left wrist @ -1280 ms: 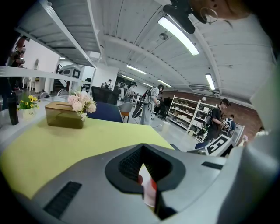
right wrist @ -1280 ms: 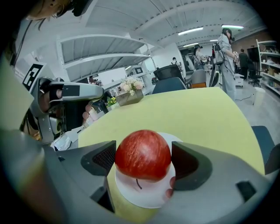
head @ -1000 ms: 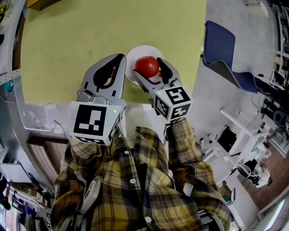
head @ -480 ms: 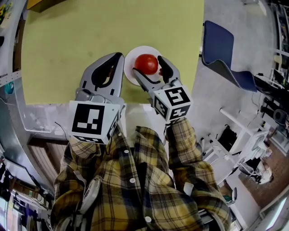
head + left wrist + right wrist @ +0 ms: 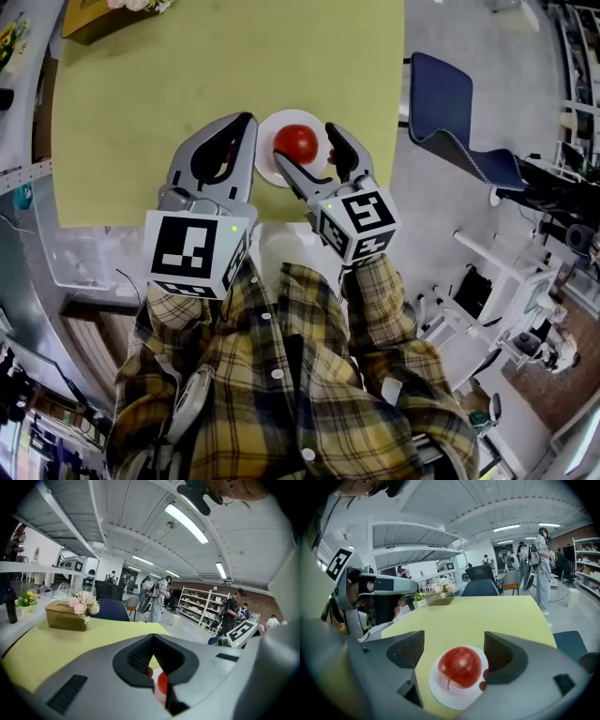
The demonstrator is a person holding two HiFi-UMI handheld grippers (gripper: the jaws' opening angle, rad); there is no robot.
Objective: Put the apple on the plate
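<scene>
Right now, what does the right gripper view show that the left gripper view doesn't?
Only the right gripper view: the whole apple resting on the white plate, between jaws standing apart. Only the left gripper view: jaws closed together, a marker cube at right. Both: the yellow table and the flower box; the left glimpses only an apple sliver.

A yellow-green tabletop fills the head view from ten to twelve o'clock. Grey floor lies at three, with a blue chair at two. At the table's far end stands a brown box topped with pink flowers. Overhead, long strip lights run across a white ribbed ceiling. In the left gripper view, stocked shelving lines a brick wall at three o'clock.
</scene>
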